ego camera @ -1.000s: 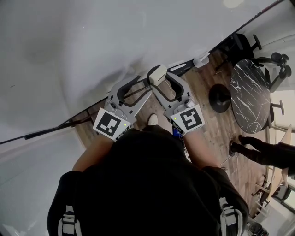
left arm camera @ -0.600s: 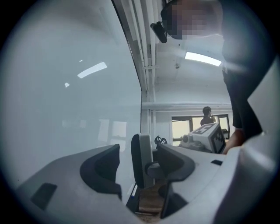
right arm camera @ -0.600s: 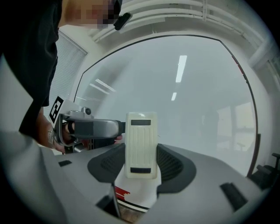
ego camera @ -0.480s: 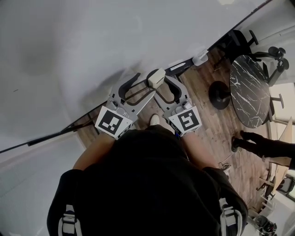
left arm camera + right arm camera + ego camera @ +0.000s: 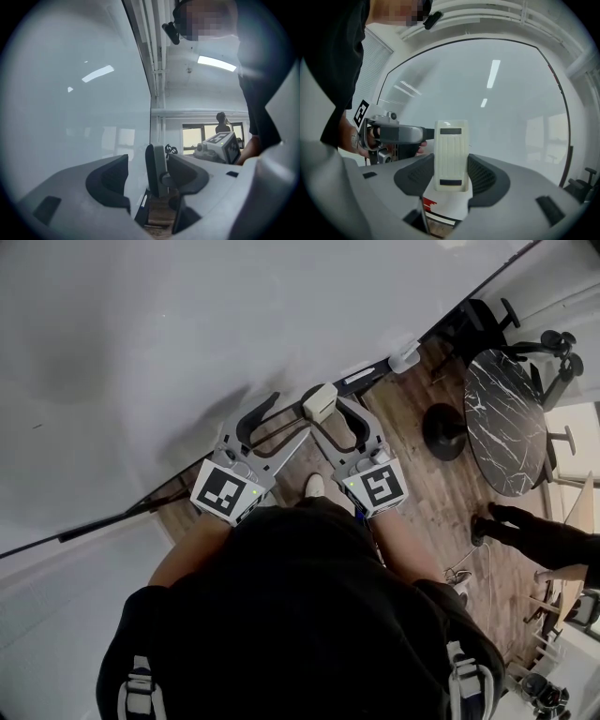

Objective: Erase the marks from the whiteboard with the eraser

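A cream eraser [image 5: 320, 401] [image 5: 451, 154] stands upright in my right gripper [image 5: 325, 412] [image 5: 451, 176], whose jaws are shut on its lower half. The whiteboard [image 5: 187, 324] [image 5: 501, 93] [image 5: 70, 103] is just beyond it and looks almost bare. My left gripper [image 5: 291, 415] [image 5: 150, 180] comes in from the left. Its jaws have just been opening and now stand wide. In the left gripper view the eraser [image 5: 156, 168] is edge-on between them, nearer the right jaw, with a clear gap to the left one. One left finger [image 5: 401, 134] reaches the eraser's upper side.
The board's tray [image 5: 364, 377] runs along its lower edge with a white object [image 5: 405, 360] on it. On the wooden floor stand a round marble table [image 5: 506, 418] and black chairs [image 5: 487, 324]. Another person's foot [image 5: 497, 521] is at the right.
The left gripper's jaws have spread apart and no longer close on the eraser. The eraser stays in the right gripper. Both hands have hardly shifted.
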Motion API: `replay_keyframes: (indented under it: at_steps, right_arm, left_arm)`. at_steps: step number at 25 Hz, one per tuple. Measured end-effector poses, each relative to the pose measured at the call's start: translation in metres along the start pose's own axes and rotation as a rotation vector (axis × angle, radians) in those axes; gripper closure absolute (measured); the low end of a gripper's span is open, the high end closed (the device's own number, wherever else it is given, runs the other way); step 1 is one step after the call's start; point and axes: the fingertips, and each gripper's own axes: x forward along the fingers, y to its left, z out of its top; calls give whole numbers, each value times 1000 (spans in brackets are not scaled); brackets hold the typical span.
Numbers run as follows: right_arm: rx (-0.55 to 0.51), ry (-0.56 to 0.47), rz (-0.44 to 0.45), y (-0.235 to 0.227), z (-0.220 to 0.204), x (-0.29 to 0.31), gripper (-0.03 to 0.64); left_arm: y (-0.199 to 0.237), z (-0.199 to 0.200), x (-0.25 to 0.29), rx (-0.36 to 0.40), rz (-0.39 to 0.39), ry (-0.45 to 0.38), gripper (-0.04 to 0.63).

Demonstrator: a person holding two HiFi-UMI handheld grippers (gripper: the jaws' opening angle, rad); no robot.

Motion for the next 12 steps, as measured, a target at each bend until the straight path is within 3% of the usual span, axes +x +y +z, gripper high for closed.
replay_keyframes:
  at_steps: [12]
  right_arm:
    - [42,-55,-29,-17,10,-9,394]
  left_arm:
    - [7,-2,-6,9,21,6,341]
